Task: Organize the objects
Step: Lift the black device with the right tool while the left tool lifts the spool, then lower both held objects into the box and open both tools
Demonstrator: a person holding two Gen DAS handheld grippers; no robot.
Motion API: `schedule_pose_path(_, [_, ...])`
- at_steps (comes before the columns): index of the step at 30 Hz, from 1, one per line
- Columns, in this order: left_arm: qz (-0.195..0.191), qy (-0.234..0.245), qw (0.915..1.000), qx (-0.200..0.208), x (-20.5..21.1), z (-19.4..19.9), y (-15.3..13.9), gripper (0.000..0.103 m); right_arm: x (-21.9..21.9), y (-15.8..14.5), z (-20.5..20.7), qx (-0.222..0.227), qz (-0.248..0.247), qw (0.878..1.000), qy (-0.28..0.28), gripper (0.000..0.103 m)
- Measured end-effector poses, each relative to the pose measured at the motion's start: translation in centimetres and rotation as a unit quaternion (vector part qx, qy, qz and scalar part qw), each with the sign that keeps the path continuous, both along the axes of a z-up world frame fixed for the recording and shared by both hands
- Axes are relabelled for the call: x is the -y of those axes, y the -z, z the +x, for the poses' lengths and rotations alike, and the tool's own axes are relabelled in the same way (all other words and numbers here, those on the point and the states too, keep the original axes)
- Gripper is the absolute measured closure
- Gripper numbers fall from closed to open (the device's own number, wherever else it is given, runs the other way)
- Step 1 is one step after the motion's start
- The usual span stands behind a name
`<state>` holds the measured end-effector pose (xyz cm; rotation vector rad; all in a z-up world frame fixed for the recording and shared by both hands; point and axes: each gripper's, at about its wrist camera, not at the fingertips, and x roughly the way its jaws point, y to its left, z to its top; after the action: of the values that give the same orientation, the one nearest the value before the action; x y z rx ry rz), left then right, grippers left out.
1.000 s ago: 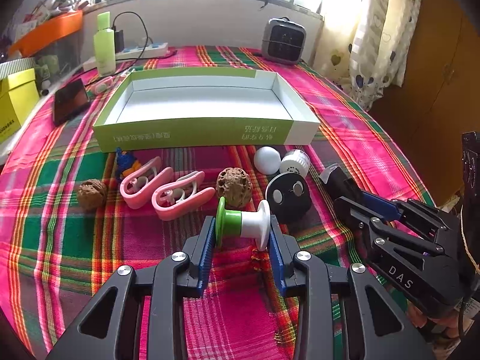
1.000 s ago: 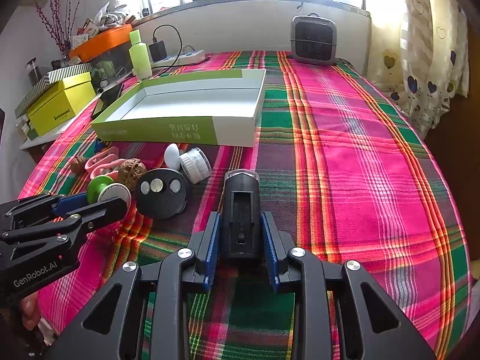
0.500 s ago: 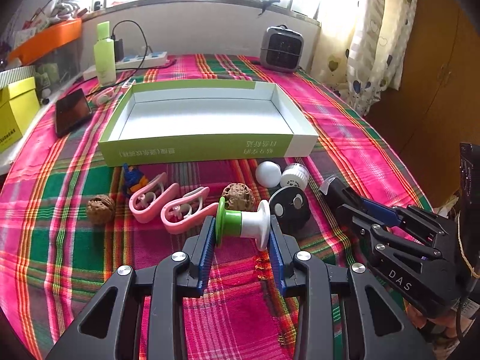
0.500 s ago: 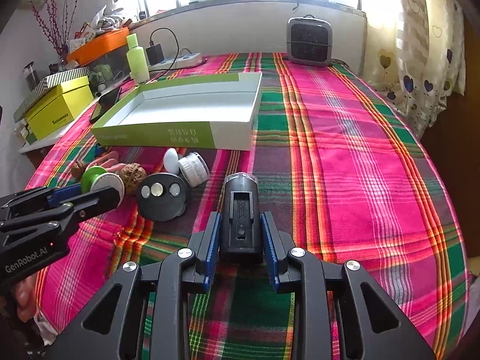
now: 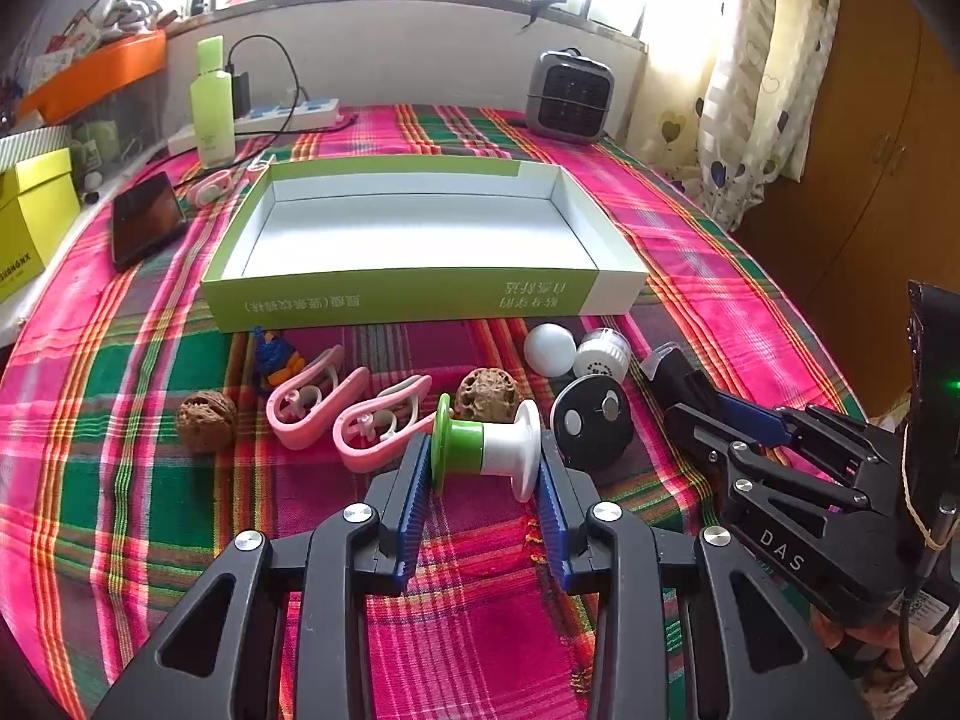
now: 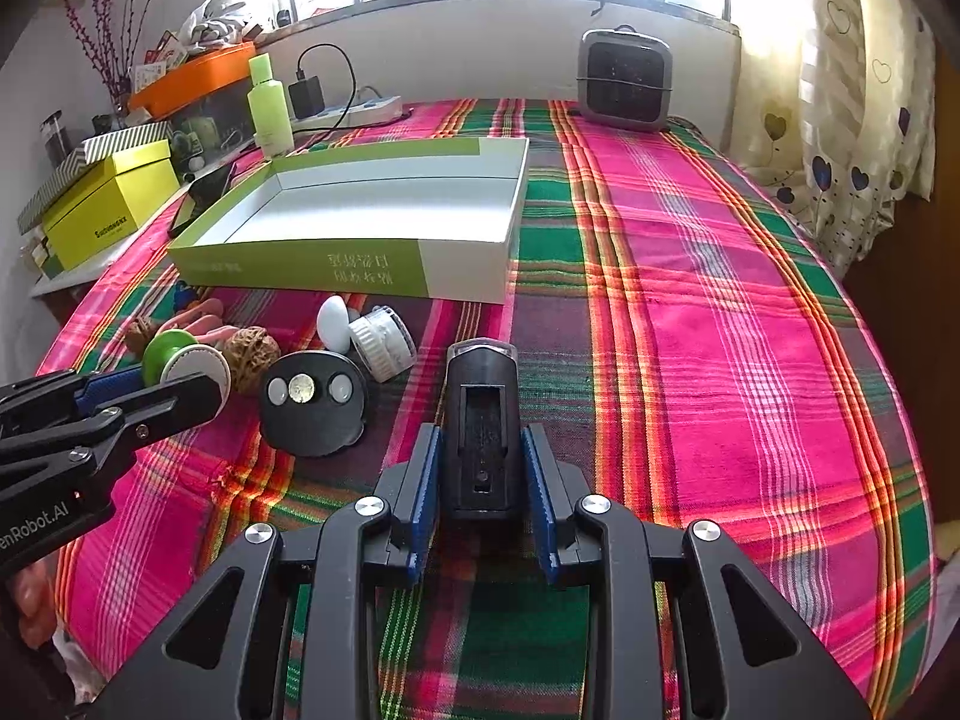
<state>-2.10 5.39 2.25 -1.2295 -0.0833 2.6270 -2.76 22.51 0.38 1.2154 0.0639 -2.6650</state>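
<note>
My left gripper is shut on a green and white spool, held above the plaid cloth. My right gripper is shut on a black oblong device with a clear tip. An open green and white box lies beyond, empty inside; it also shows in the right wrist view. On the cloth before it lie two pink clips, two walnuts, a blue toy, a white ball, a white cap and a black disc.
A phone, a green bottle, a power strip and a yellow box stand at the back left. A small grey heater stands at the back. The cloth's right half is bare.
Both grippers have risen and drawn back a little with their objects, so the box and the loose items look farther away. The items on the cloth have not moved.
</note>
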Motion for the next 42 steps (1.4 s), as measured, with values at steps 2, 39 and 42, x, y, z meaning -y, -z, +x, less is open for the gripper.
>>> schedule_pose_path(2, [0.0, 0.001, 1.0, -0.003, 0.1, -0.1, -0.1, 0.072, 0.2, 0.0, 0.1, -0.002, 0.008, 1.0, -0.001, 0.074])
schedule_pose_path(39, [0.013, -0.007, 0.9995, -0.029, 2.5, -9.6, -3.2, 0.072, 3.2, -4.8, -7.0, -0.035, -0.022, 0.999, -0.012, 0.075])
schedule_pose_path(42, [0.013, -0.006, 0.9995, -0.027, 2.5, -11.0, -3.1, 0.072, 3.3, -4.6, -8.3, -0.029, -0.023, 0.999, -0.009, 0.074])
